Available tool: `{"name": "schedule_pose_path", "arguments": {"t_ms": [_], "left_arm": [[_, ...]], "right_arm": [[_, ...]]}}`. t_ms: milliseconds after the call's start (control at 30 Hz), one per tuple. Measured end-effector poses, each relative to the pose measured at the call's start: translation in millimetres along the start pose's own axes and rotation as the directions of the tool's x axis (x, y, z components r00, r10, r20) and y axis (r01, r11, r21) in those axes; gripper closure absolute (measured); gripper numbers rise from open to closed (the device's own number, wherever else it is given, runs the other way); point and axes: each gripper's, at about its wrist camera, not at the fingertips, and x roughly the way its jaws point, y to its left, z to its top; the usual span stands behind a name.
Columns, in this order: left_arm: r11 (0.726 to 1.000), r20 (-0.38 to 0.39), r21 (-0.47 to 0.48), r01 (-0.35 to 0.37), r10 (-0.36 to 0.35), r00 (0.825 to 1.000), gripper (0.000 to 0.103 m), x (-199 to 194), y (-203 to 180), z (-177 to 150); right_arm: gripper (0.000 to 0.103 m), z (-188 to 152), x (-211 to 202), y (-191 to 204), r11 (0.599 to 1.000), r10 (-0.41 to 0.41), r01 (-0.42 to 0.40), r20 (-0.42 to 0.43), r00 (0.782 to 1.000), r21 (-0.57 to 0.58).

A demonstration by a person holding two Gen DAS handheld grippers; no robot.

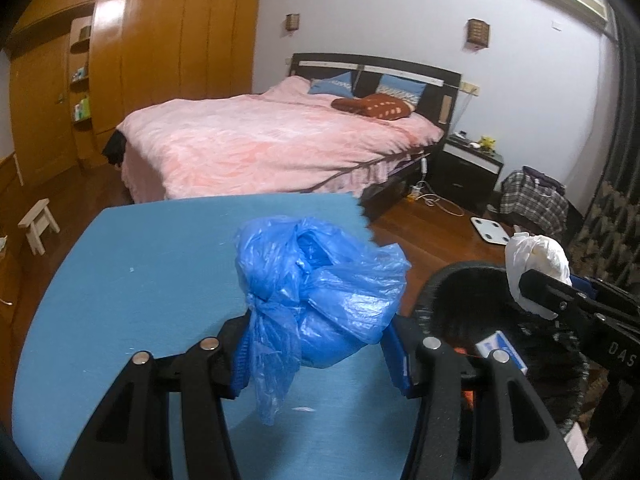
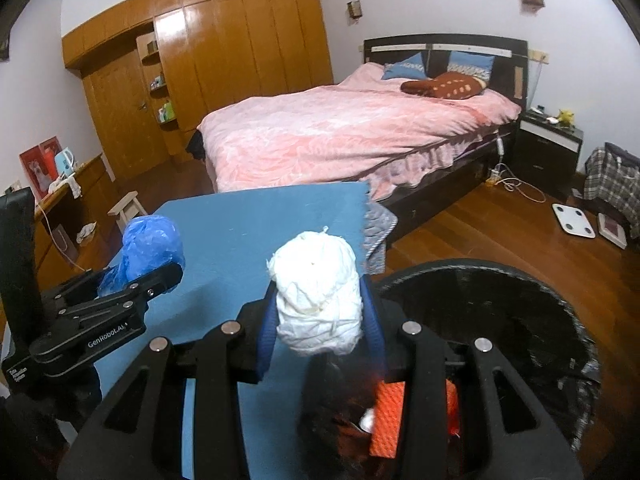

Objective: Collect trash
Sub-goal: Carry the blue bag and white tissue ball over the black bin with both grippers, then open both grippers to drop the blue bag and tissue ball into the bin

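Note:
My left gripper is shut on a crumpled blue plastic bag and holds it above the blue table top; the bag also shows in the right wrist view. My right gripper is shut on a crumpled white paper wad, held over the near rim of the black trash bin. The wad also shows in the left wrist view. The bin stands right of the table and holds an orange net and a small white and blue box.
A bed with a pink cover stands beyond the table. A black nightstand, a white scale and a plaid bag are on the wooden floor at right. A small wooden stool stands at left.

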Motion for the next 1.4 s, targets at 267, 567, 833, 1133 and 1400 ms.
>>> {"name": "schedule_pose_path", "arguments": {"t_ms": [267,567,833,1133,1400], "left_arm": [[0.996,0.014,0.047,0.071,-0.072,0.997,0.049,-7.8,-48.6,1.2],[0.982,-0.004,0.109,0.157,-0.158,0.988,0.049,3.2,-101.7,1.0],[0.961,-0.032,0.159,0.224,-0.222,0.974,0.049,26.8,-140.1,-1.4],[0.942,-0.063,0.209,0.261,-0.253,0.965,0.049,54.1,-173.2,-6.2],[0.936,-0.086,0.227,0.270,-0.257,0.963,0.048,69.6,-181.9,-9.1]], "right_arm": [[0.065,-10.6,-34.6,-38.8,0.997,-0.069,0.067,0.034,0.997,0.049],[0.065,-28.0,-49.0,-82.5,0.983,-0.158,0.156,0.020,0.987,0.095],[0.065,-45.9,-45.3,-123.3,0.964,-0.228,0.228,-0.013,0.974,0.135],[0.065,-59.8,-29.5,-147.7,0.957,-0.242,0.246,-0.050,0.969,0.154],[0.065,-64.7,-18.1,-163.3,0.951,-0.247,0.256,-0.072,0.966,0.171]]}}
